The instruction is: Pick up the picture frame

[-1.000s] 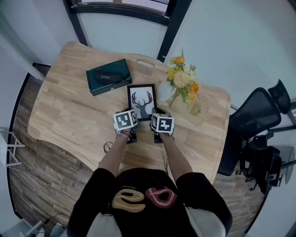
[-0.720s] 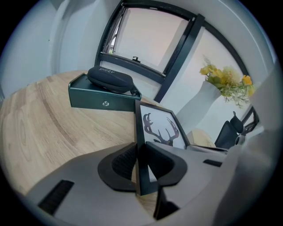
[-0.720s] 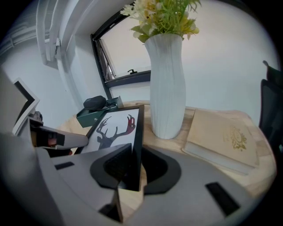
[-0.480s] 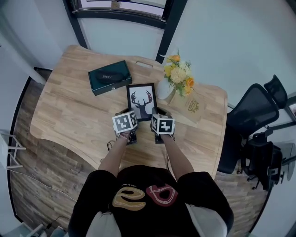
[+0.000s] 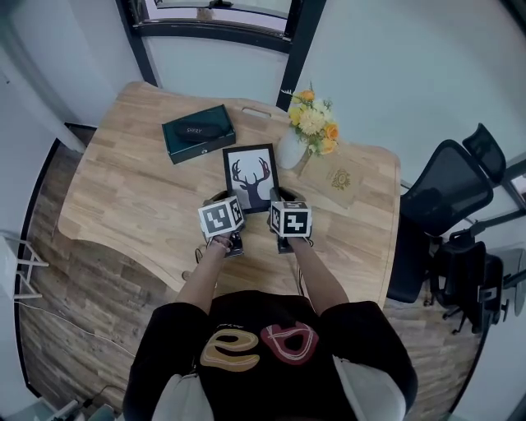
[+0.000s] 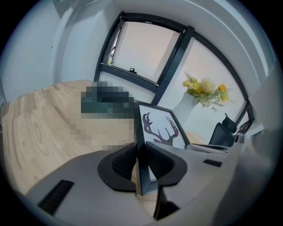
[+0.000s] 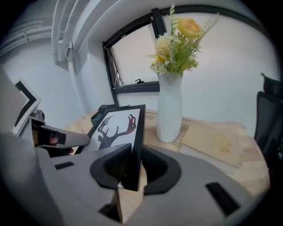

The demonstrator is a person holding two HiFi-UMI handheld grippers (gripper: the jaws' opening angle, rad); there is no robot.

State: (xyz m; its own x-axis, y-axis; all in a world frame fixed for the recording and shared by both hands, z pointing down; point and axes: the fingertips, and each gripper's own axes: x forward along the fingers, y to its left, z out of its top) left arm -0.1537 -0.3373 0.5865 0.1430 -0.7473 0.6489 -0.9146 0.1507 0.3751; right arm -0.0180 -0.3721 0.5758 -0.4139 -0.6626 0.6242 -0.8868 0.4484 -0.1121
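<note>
The picture frame is black-edged with a dark antler print on white. It hangs tilted above the wooden table, held at its two near corners. My left gripper is shut on the frame's left edge. My right gripper is shut on the frame's right edge. In the left gripper view the black pads press both faces of the frame. The right gripper view shows the same clamp on the other side.
A dark green box lies at the table's back left. A white vase with yellow flowers stands just right of the frame, a beige card beyond it. A black office chair stands off the right edge. A window is behind.
Both grippers have lifted the frame off the table; its far end now stands higher and the vase shows beside it.
</note>
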